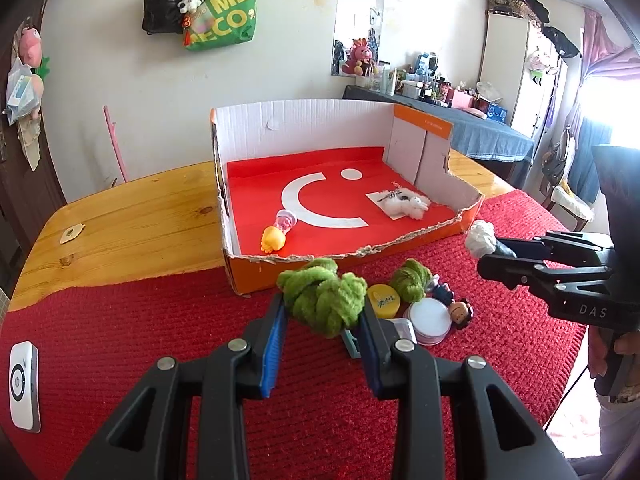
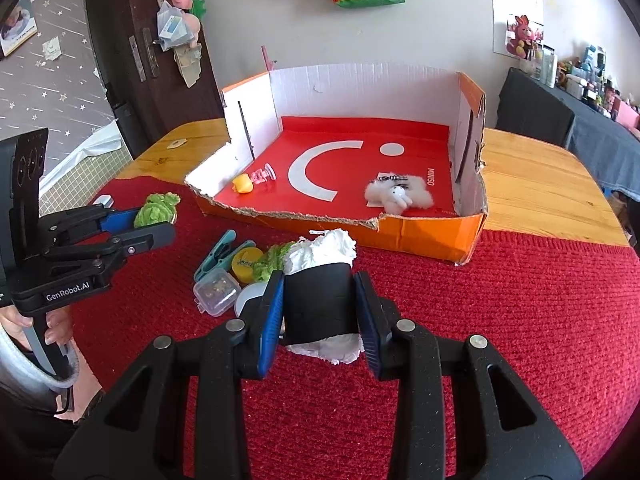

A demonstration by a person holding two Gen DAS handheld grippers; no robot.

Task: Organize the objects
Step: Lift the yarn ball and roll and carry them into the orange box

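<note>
Since both loads hang clear of the red mat (image 1: 160, 312), I read this as carry-to-box. My left tongs (image 1: 324, 312) pinch the green yarn knot (image 1: 322, 300) by its sides, jaws narrow. Right tongs (image 2: 320, 304) clamp the black cup stuffed with white paper (image 2: 320, 280) around its wall, keeping it upright. Cardboard box (image 1: 304, 120) sits just ahead with its torn front wall low, so entry is easy; the yellow toy (image 1: 273, 239) and white plush (image 1: 408, 204) are inside. Leftover pile waits near the box: yellow lid (image 1: 384, 300), second green knot (image 1: 412, 280), figurine (image 1: 460, 310).
</note>
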